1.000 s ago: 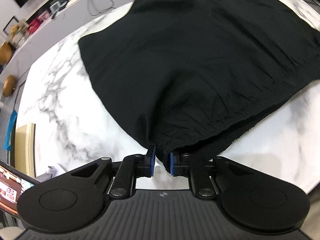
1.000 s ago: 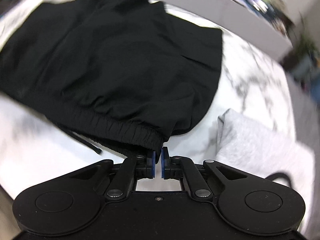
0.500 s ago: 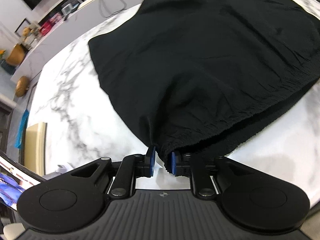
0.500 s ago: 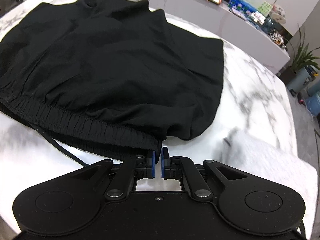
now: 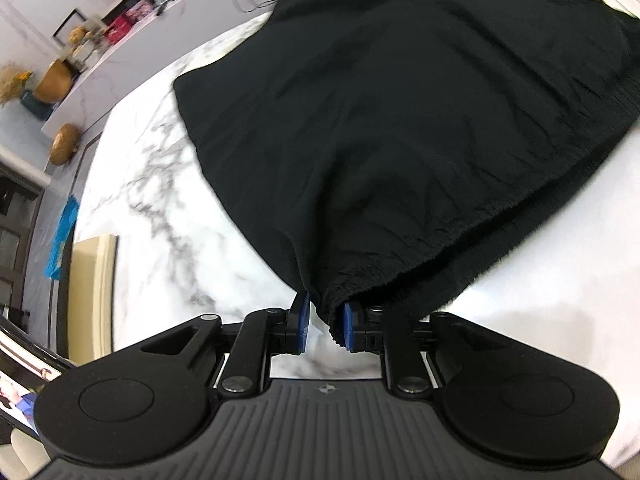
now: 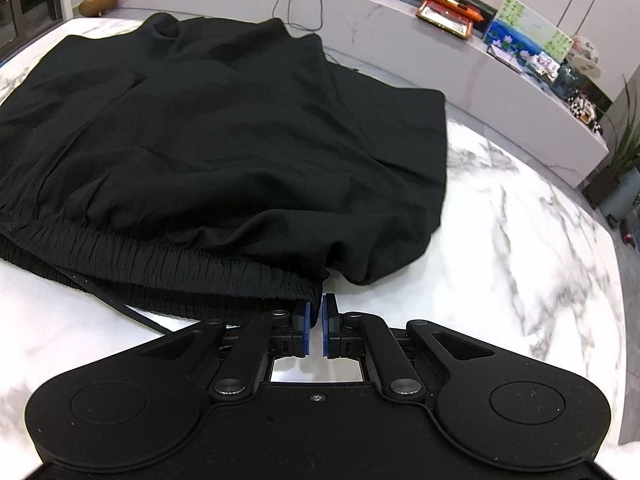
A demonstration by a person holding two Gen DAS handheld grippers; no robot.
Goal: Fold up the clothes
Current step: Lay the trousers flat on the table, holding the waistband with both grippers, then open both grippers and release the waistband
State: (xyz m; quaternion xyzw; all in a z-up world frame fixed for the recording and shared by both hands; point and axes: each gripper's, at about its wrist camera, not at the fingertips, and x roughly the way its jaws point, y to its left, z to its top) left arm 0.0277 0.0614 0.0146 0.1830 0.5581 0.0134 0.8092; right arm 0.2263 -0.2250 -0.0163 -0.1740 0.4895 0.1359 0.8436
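Note:
Black shorts point(image 5: 400, 120) with an elastic waistband lie spread on a white marble table point(image 5: 152, 200). My left gripper point(image 5: 326, 322) is shut on the left corner of the waistband. In the right wrist view the shorts point(image 6: 220, 140) spread away from me, and my right gripper point(image 6: 316, 330) is shut on the right corner of the waistband point(image 6: 160, 264). A black drawstring point(image 6: 132, 312) trails from under the waistband on the left.
A grey counter point(image 6: 400, 40) with cables, picture frames and small items runs behind the table. A potted plant point(image 6: 624, 152) stands at the far right. A cream chair edge point(image 5: 92, 280) and a blue item point(image 5: 62, 236) lie beyond the table's left edge.
Both grippers have kept their hold on the waistband corners and shifted with it across the table. The grey garment seen on the right a second ago is out of the right wrist view.

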